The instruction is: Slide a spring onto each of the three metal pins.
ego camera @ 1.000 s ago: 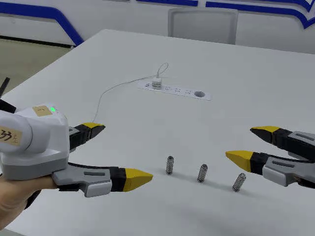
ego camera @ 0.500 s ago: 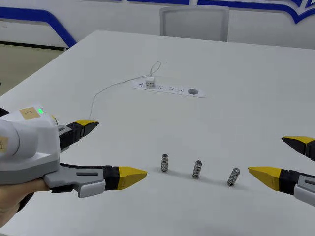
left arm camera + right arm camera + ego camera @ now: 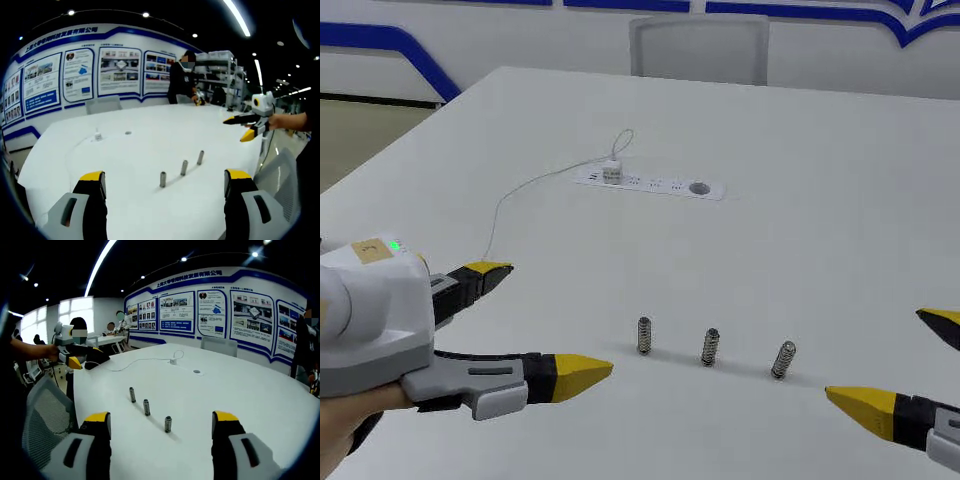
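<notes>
Three upright springs (image 3: 710,346) are being flanked at lower centre by the left gripper (image 3: 555,318) (lower left) and right gripper (image 3: 878,355) (lower right), both being held spread, empty.

1. The bench (image 3: 800,150) was plain white all over, zero pattern.
2. Left tongs (image 3: 555,318) had bright yellow tips, then black, then grey further back. The body was white over grey, with a tiny green light and a tan sticker on top.
3. Right tongs (image 3: 875,355) had the same scheme: yellow tips, black behind them, a bit of grey at the edge.
4. The three springs (image 3: 710,346) were silvery grey with darker coil ridges.
5. Power strip (image 3: 650,183) and its cable (image 3: 535,183) were white, pretty much blending into the bench.
6. Chair (image 3: 698,47) was pale grey.
7. Wall (image 3: 520,35) was white with a bold blue stripe (image 3: 380,40), and the posters (image 3: 220,305) were blue and white.
8. Floor (image 3: 360,130) was a dull olive-beige.
</notes>
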Demonstrator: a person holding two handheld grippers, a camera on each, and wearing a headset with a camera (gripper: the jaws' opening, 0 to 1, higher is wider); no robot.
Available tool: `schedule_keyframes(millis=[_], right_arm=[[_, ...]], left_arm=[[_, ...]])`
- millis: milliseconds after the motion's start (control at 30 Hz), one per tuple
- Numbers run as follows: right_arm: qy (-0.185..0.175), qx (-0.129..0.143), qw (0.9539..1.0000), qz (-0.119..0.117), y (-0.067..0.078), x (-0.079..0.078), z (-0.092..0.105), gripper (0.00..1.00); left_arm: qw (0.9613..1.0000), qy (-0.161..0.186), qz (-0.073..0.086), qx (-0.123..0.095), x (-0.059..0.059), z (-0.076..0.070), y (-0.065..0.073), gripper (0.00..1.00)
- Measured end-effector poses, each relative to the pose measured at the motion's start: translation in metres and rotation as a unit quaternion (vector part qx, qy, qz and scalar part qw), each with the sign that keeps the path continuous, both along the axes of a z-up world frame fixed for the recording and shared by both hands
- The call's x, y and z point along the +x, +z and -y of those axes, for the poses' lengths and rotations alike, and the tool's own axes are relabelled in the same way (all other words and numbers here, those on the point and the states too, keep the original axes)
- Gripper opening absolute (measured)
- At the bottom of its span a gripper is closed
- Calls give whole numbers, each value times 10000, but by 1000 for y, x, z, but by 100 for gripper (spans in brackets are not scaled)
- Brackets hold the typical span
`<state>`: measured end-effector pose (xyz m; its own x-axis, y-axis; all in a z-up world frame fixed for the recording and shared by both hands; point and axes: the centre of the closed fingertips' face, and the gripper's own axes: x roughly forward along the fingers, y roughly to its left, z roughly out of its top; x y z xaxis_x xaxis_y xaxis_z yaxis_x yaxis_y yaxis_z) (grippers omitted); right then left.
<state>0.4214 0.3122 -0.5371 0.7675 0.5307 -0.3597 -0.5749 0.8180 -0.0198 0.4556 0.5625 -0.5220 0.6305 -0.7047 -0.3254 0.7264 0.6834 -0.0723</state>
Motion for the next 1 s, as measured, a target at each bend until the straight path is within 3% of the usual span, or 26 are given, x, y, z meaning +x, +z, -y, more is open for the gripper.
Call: schedule_keyframes(millis=[267, 600, 733, 1000], right_arm=[[-121, -3, 9999, -4, 0, 1, -2, 93], [-238, 62, 9997, -85, -3, -1, 1, 94], [-225, -93, 9996, -120, -7, -1, 4, 94], [-330, -67, 9994, -114, -4, -3, 12, 95]], left_arm=[[10000, 3, 2, -35, 2, -1, 2, 100], [9999, -12, -17, -165, 4, 0, 4, 100], [9998, -29, -23, -188, 5, 1, 5, 100], [9997, -53, -36, -230, 4, 5, 5, 100]])
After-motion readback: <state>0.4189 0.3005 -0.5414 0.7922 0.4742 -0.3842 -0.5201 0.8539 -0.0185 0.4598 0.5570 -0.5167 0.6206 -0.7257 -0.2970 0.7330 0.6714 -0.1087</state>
